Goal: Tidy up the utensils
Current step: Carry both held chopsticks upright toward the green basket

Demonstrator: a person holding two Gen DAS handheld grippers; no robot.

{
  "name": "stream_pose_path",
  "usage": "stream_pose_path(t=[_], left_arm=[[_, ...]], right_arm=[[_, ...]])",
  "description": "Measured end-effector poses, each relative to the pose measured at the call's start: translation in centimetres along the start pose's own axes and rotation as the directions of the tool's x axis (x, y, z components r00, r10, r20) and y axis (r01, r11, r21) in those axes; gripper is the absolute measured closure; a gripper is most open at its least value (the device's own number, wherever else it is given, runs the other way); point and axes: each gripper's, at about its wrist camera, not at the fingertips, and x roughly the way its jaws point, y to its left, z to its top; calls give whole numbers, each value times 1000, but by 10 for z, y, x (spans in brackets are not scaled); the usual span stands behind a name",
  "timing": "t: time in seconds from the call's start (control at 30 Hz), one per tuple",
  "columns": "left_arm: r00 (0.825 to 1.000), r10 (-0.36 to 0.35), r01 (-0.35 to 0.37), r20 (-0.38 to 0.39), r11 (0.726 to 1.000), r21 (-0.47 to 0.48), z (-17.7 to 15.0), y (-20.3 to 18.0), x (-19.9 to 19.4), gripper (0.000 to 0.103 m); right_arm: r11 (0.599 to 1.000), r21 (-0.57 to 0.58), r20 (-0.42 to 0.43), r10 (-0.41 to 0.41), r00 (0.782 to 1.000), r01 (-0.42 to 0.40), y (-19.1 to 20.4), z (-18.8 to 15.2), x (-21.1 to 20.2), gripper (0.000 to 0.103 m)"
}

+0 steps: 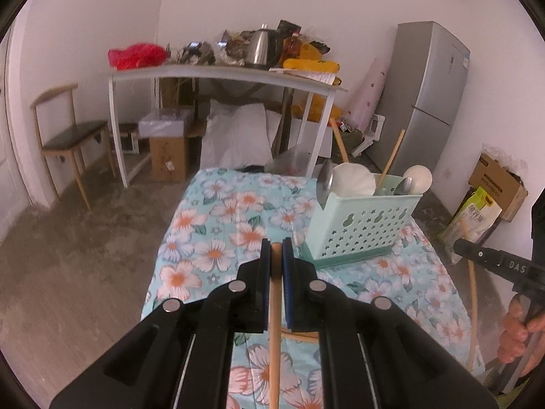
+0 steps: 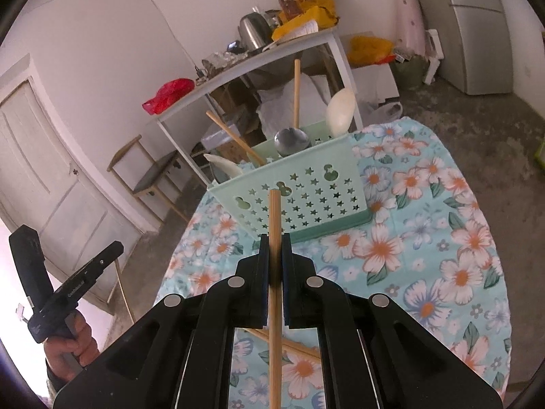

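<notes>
- My left hand-held gripper (image 1: 276,248) is closed on a wooden chopstick (image 1: 274,323), which runs between its pads back toward the camera; the tip sits level with the fingertips.
- My right hand-held gripper (image 2: 274,243) is clamped on a second chopstick (image 2: 275,272), and this one pokes out well past the fingertips, its end in front of the holder's wall in the right wrist view.
- Both grippers are up above the tabletop (image 1: 218,225), which wears a light blue cloth printed with flowers.
- The mint-green utensil holder (image 1: 361,225) stands upright on the cloth, its walls pierced with stars and gourd shapes. It lies ahead and to the right of my left gripper, and straight ahead of my right one.
- Already standing in the holder: two white spoons (image 1: 351,179), a metal spoon (image 2: 292,141) and two wooden chopsticks (image 2: 296,92) leaning out at different angles.
- More chopsticks (image 2: 296,347) lie flat on the cloth under my grippers, partly hidden by the gripper bodies, so I cannot tell how many.
- In the left wrist view my right hand (image 1: 519,330) shows at the right edge on its gripper's handle; in the right wrist view my left hand (image 2: 73,341) shows at the lower left.
- Beyond the tabletop stand a white side table (image 1: 218,73) piled with a kettle (image 1: 260,46) and bags, a wooden chair (image 1: 68,136) and a grey fridge (image 1: 429,95).
</notes>
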Motion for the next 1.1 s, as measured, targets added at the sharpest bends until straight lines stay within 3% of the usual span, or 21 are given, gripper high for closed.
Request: stream_pose_path(t=[1.1], left_arm=[[990, 84, -96, 113, 990, 107, 8, -16, -30, 97]], right_arm=[[999, -17, 37, 48, 998, -48, 19, 2, -18, 98]])
